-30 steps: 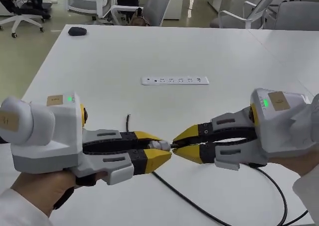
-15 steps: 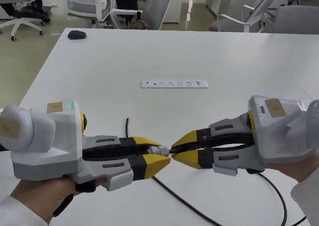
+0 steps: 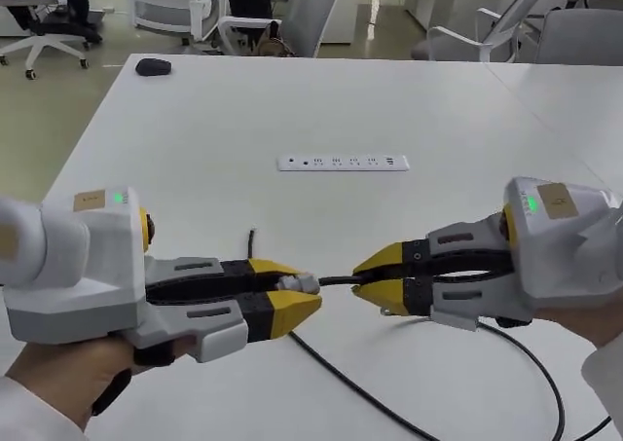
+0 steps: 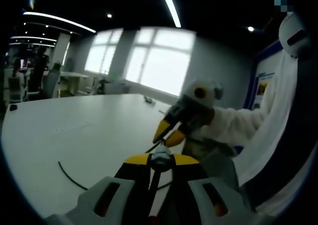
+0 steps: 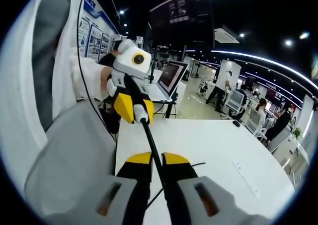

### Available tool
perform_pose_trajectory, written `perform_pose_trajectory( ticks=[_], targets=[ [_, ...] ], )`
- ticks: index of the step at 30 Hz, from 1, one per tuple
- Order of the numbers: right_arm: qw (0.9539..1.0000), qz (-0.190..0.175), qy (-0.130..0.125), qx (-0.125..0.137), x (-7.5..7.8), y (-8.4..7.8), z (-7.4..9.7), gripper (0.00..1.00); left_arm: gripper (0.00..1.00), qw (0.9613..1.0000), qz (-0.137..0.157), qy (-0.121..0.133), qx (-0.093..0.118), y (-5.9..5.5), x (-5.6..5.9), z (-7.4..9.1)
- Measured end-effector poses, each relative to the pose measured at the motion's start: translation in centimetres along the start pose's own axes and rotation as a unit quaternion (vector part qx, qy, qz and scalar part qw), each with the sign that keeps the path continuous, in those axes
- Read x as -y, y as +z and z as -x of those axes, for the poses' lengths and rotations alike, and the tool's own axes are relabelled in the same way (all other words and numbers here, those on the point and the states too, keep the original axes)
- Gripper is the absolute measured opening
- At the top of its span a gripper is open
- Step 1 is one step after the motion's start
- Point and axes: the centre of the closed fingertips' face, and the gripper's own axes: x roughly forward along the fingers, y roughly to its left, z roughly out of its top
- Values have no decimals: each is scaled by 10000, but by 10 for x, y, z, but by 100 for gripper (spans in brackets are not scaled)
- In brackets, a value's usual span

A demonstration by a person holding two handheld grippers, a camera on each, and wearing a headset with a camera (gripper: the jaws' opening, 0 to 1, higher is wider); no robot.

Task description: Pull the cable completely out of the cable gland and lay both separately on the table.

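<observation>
Cable gland [image 3: 298, 283], a small pale grey piece, sits just below the middle of the head view. It is clenched between the yellow-tipped fingers of the left gripper [image 3: 310, 289], which comes in from the lower left of the frame. The black cable [image 3: 336, 279] comes out of the gland toward the right as a short straight stretch, so the two are not yet separated. It goes directly into the fingers of the right gripper [image 3: 358, 278], which are pressed tightly on it. The two grippers point at each other, tips near but apart. Behind the right gripper the cable curves over the white table [image 3: 292, 100] toward the lower right corner. Another stretch lies on the table from under the left gripper toward the bottom edge, and a short free end (just above the left gripper in the picture) also rests on the table. In the left gripper view the gland is at the bottom centre between the two yellow tips, with the right gripper a little higher, right of centre. In the right gripper view the cable rises from between the fingers up to the gland, held by the left gripper in the upper left. A white power strip [image 3: 343, 162] lies at the upper middle of the head view, and a dark mouse [image 3: 153, 65] lies at the upper left of the table.
</observation>
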Motion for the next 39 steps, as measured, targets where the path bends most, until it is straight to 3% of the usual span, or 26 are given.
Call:
perform_pose_trajectory(
  ticks=[14,27,39],
  targets=[
    [9991,-182,-388,-76,15,-10,21,6,17,9999,41,70,102,5,-2,5],
    [9991,-242,-318,-137,12,-15,16,6,16,9999,-31,64,135,7,1,5],
    [9985,-343,-79,-421,0,-31,0,6,16,9998,-83,-183,77,6,15,-1]
  ],
)
